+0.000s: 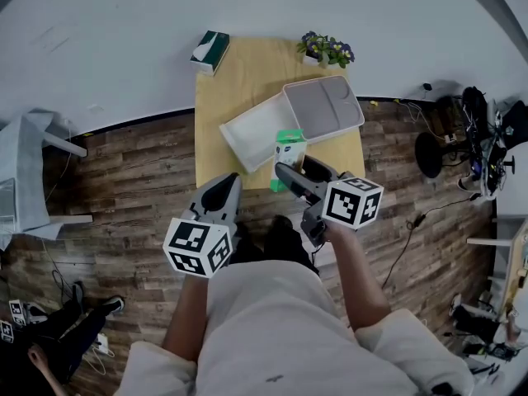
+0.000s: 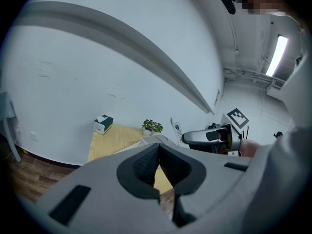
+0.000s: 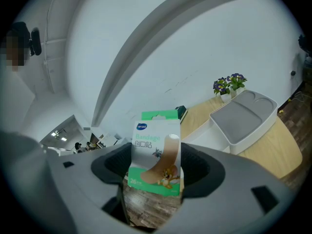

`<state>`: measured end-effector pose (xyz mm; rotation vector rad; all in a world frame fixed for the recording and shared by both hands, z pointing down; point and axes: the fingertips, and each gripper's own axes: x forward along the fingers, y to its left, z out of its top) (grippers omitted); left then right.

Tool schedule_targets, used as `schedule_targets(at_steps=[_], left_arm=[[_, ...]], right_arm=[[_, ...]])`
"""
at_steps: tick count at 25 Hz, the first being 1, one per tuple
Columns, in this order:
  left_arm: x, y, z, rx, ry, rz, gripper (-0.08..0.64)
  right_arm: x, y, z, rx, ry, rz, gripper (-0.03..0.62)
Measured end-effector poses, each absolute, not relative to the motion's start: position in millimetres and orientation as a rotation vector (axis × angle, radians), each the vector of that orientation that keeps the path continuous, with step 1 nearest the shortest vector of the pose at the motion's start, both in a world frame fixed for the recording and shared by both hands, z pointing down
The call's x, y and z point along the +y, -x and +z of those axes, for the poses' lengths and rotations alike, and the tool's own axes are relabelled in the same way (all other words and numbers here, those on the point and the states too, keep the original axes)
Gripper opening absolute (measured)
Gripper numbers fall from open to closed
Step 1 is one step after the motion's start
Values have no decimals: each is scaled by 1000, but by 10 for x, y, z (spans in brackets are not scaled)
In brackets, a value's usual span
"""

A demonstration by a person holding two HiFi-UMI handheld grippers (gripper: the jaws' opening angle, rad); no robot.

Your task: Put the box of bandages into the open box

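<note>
Item: box of bandages [image 1: 290, 148], green and white, upright, clamped between the jaws of the right gripper [image 3: 157, 169]; held over the near edge of the wooden table [image 1: 239, 81], just in front of the open box [image 1: 239, 139], not inside it. Open box: white, its grey lid [image 1: 323, 106] folded back. Left gripper [image 2: 158, 154]: jaws together, nothing between them, low at the table's near left. Also on table: tissue box [image 1: 210, 50], potted flowers [image 1: 326, 49], both at the far edge
</note>
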<state>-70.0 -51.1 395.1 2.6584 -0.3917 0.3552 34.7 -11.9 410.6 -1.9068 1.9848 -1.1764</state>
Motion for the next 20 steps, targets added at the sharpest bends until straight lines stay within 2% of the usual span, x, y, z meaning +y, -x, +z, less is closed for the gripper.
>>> schedule_targets(at_steps=[20], left_arm=[[-757,436,4006,-535,-2583,341,3]], right_arm=[[-515,-600,4300,2144,1880,-1288,319]])
